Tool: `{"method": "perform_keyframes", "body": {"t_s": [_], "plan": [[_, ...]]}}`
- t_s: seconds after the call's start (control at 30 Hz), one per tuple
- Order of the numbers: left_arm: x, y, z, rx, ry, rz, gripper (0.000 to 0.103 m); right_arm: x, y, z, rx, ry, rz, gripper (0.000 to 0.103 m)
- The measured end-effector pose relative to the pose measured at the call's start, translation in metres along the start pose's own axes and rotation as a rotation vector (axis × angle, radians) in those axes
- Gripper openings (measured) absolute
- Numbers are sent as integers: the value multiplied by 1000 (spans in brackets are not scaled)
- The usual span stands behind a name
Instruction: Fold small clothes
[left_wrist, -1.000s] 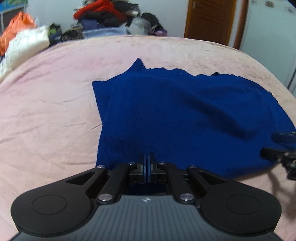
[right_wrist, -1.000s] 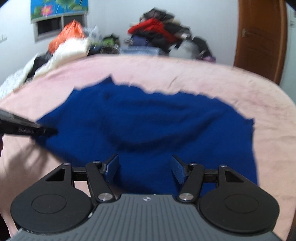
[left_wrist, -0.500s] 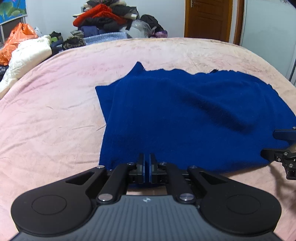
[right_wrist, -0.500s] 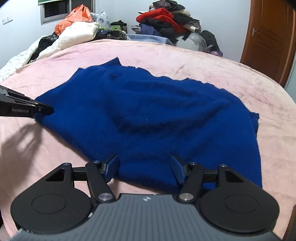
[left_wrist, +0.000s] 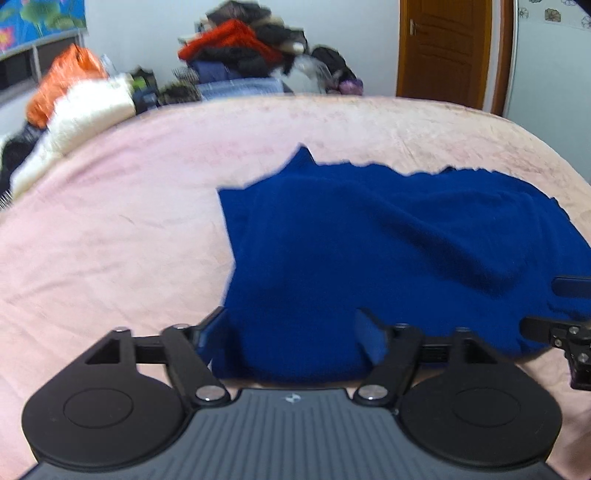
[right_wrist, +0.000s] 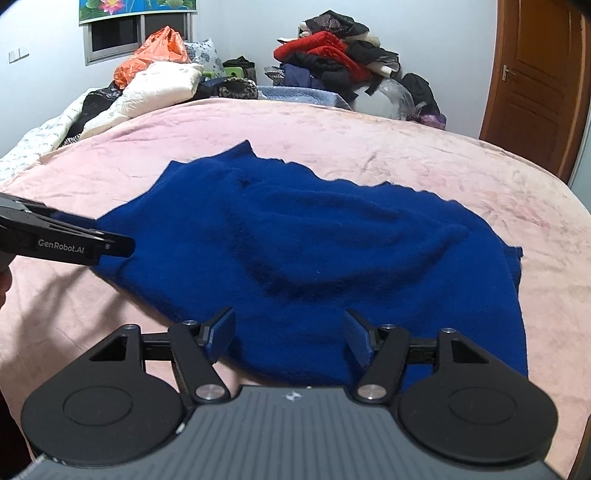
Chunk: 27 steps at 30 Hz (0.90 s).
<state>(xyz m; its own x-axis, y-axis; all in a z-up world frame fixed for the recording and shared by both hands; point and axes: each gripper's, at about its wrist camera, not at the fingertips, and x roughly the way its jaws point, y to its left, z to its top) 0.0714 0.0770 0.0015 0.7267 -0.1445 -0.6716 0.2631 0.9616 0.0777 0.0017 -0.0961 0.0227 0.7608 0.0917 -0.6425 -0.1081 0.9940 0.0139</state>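
Both grippers sit at the near edge of the blue garment (left_wrist: 388, 258) spread on the pink bed (left_wrist: 110, 229). The left gripper (left_wrist: 291, 332), pinched shut a second ago, has just opened, pads apart over the hem; the right gripper (right_wrist: 290, 338) stands apart too, slightly wider than before. Beyond the garment lie heaped clothes (right_wrist: 332, 62), a door (right_wrist: 535, 85) to their right.

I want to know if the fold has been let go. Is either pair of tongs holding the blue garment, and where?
Nothing is held. The left tongs have just opened over the garment's near edge; the right tongs stand open too.
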Motion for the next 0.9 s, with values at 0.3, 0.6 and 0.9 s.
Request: {"method": "perform_keyframes", "body": {"t_s": [0.3, 0.6, 0.9], "plan": [[1, 4, 5, -3, 10, 68, 76, -6, 17, 8, -81, -42, -44, 78], [0, 6, 5, -5, 18, 86, 76, -12, 29, 13, -168, -79, -93, 80], [2, 10, 7, -21, 32, 94, 76, -19, 47, 14, -264, -122, -125, 80]]}}
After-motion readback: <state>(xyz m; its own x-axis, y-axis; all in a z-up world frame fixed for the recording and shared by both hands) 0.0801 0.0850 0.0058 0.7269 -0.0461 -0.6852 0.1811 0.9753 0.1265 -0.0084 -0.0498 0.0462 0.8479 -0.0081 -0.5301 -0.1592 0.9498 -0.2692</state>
